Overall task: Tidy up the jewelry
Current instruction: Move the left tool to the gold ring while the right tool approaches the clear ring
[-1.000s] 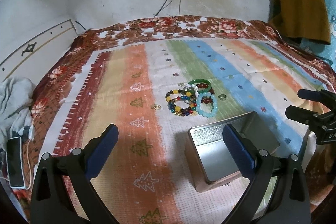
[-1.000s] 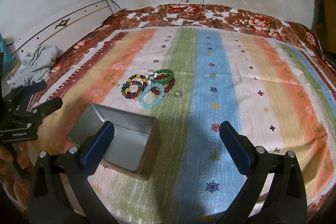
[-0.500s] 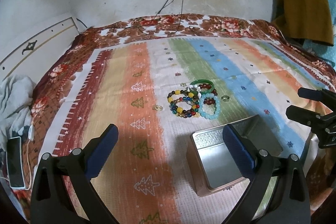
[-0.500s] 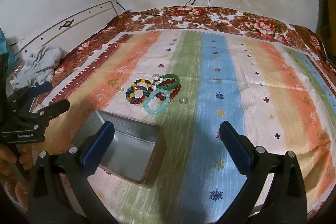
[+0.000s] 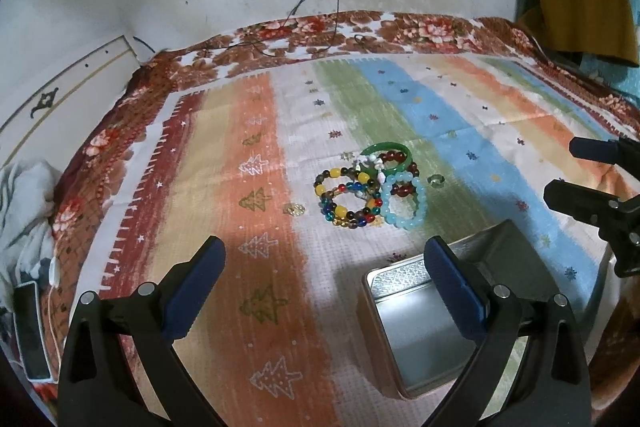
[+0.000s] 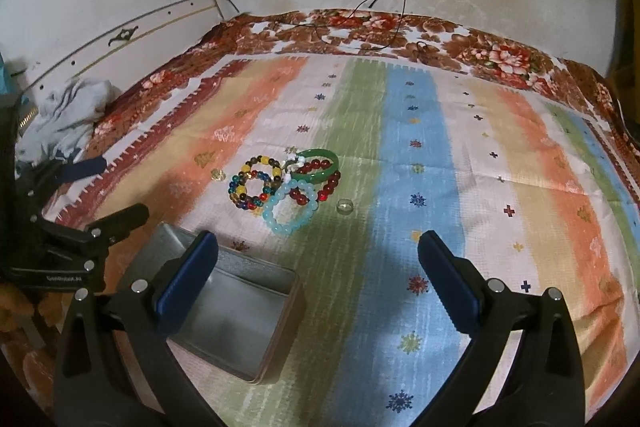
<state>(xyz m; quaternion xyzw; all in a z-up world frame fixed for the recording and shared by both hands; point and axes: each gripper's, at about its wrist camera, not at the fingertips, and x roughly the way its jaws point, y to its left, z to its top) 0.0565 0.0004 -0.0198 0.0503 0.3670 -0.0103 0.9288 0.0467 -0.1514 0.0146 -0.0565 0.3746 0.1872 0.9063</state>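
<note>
Both fingers [image 5: 324, 283] [image 6: 318, 271] closer to bracelets [image 5: 370, 189] vs. before, still apart.

Both tools [image 5: 324, 279] [image 6: 318, 275] apparently pulled back, bracelets [image 6: 284, 187] farther off.

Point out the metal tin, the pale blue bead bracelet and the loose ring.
metal tin [image 6: 240, 315], right wrist view, bare inside floor.
pale blue bead bracelet [image 6: 271, 217], right wrist view, left-side beads.
loose ring [image 6: 345, 206], right wrist view, its band.
</note>
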